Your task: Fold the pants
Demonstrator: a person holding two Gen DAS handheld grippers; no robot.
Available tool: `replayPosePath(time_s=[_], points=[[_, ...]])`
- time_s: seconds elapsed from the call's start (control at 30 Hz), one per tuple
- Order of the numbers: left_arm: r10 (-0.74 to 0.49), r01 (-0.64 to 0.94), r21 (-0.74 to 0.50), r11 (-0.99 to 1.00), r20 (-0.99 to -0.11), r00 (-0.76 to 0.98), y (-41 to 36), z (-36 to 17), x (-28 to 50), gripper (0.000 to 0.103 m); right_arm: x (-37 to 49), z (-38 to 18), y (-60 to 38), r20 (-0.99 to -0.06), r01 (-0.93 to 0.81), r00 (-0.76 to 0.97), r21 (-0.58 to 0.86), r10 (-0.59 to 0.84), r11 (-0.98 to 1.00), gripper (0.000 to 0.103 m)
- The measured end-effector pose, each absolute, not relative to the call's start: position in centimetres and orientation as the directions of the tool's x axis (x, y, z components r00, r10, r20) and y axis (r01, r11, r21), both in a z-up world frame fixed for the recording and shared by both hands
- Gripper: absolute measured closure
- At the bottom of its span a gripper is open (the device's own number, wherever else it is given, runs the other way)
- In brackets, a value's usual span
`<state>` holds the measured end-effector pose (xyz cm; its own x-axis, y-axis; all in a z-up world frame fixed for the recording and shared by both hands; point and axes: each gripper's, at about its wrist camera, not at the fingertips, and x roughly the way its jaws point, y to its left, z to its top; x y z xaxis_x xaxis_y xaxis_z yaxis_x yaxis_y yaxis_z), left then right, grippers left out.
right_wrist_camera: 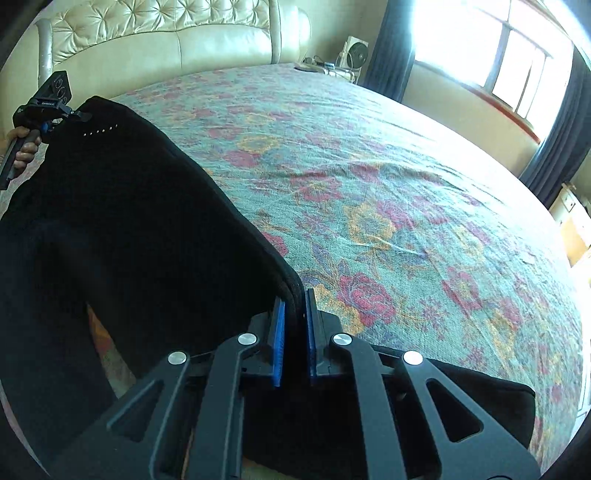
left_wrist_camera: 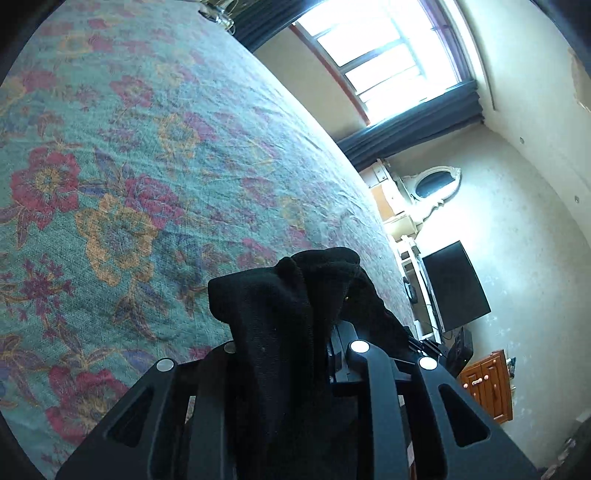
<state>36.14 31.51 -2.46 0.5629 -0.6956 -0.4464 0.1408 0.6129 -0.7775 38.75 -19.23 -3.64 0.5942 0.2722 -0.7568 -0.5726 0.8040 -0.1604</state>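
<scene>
The black pants (right_wrist_camera: 122, 206) hang stretched in the air between my two grippers, above the floral bedspread (right_wrist_camera: 388, 192). My right gripper (right_wrist_camera: 295, 306) is shut on an edge of the pants, clamped between its blue pads (right_wrist_camera: 280, 325). My left gripper (left_wrist_camera: 314, 295) is shut on a bunched corner of the pants (left_wrist_camera: 291, 314), which drapes over and hides its fingertips. The left gripper also shows in the right wrist view (right_wrist_camera: 79, 114), at the far upper left, held by a hand and gripping the other corner.
The bed has a cream tufted headboard (right_wrist_camera: 166, 33) at the far end. A window with dark curtains (right_wrist_camera: 495, 55) is to the right. A dark TV screen (left_wrist_camera: 456, 286), a mirror (left_wrist_camera: 434, 182) and a wooden cabinet (left_wrist_camera: 487, 384) stand by the wall beyond the bed's edge.
</scene>
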Motion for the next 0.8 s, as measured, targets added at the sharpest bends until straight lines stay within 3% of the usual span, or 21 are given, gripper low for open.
replayPosePath(time_s=[0.17,0.27,0.43,0.47,0.57,0.7,0.8], points=[[-0.723,0.242,-0.762,0.600,-0.387,0.573,28.7,0.4,29.9,0.081,30.0,-2.3,-20.0,-0.677,-0.553,0.695,-0.291,0.240,0.780,0.094],[-0.738,0.256,-0.762,0.594,-0.391,0.550,28.2,-0.1,25.2,0.074,24.5,-3.2,-20.7,-0.671,-0.549,0.707,-0.321,0.223,0.772,0.094],[-0.700,0.128,-0.761,0.636,-0.499,0.510,28.1,-4.5,18.1,0.042,17.2,-7.4,-20.5,-0.721,-0.588,0.672,-0.382,0.168,0.713,0.092],[-0.686,0.087,-0.759,0.646,-0.527,0.502,28.4,-5.5,17.0,0.040,16.4,-8.4,-20.2,-0.732,-0.600,0.663,-0.396,0.155,0.695,0.091],[-0.644,-0.001,-0.748,0.663,-0.571,0.509,29.0,-7.4,13.4,0.030,14.0,-9.7,-19.7,-0.745,-0.609,0.654,-0.417,0.130,0.675,0.077],[-0.636,-0.075,-0.829,0.554,-0.479,0.605,31.0,-7.4,9.1,0.018,13.7,-8.2,-21.5,-0.774,-0.543,0.597,-0.196,0.211,0.816,0.055],[-0.567,-0.123,-0.866,0.485,-0.419,0.709,32.3,-6.8,6.8,0.017,14.8,-6.8,-25.0,-0.754,-0.395,0.540,0.165,0.374,0.904,0.043]])
